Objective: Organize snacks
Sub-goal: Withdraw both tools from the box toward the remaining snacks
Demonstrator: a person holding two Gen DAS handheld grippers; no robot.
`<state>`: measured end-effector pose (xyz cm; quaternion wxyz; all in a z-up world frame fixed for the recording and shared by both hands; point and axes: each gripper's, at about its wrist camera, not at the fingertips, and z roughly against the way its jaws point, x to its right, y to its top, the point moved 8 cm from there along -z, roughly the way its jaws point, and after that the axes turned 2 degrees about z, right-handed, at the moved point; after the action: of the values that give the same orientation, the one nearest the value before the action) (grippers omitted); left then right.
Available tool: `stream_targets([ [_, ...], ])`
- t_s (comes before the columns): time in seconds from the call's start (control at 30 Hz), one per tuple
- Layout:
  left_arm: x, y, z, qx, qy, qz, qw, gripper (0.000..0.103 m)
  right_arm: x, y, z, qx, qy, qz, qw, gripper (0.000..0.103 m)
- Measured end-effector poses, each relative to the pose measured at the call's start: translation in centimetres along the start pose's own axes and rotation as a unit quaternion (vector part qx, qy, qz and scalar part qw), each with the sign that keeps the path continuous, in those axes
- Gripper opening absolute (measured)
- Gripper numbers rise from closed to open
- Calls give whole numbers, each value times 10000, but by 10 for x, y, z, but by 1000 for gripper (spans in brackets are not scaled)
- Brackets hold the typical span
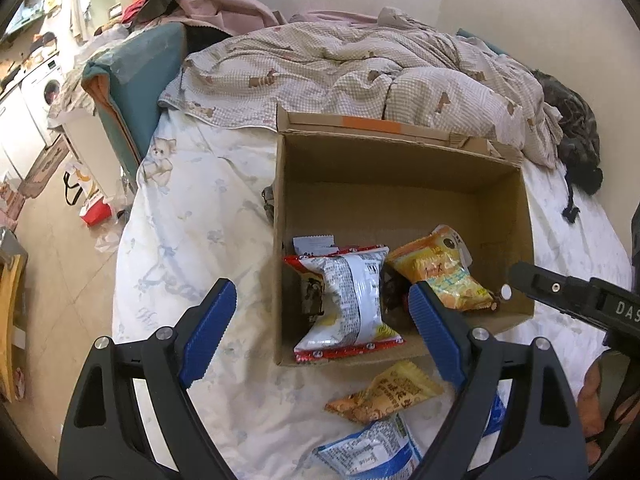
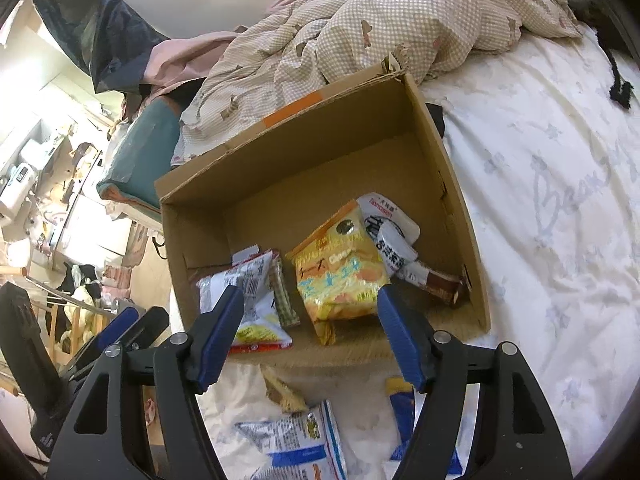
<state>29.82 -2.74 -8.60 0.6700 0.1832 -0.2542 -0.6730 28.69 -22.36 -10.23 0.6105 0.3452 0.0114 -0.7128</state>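
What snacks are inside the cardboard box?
Inside the cardboard box lie a silver-and-red packet, a yellow cheese-snack bag, a white packet and a brown bar. Anything beneath them is covered.

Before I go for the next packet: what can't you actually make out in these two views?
- Blue-and-white packet, left wrist view: cut off by the bottom edge, partly behind the left gripper.
- Blue packet, right wrist view: mostly hidden behind a finger of the right gripper.
- Dark item in the cardboard box, left wrist view: wedged between packets, unidentifiable.
- Packet lettering, both views: too small to read.
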Motion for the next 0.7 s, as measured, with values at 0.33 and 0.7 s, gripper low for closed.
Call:
stream_targets([
  [0.33,-7,-23,29,9,-139,8,9999,86,1,-33,25,-22,-42,-30,10000,73],
  [0.7,-27,-56,53,-117,-200,364,9991,86,9,-68,48,-51,-111,-57,9999,73],
])
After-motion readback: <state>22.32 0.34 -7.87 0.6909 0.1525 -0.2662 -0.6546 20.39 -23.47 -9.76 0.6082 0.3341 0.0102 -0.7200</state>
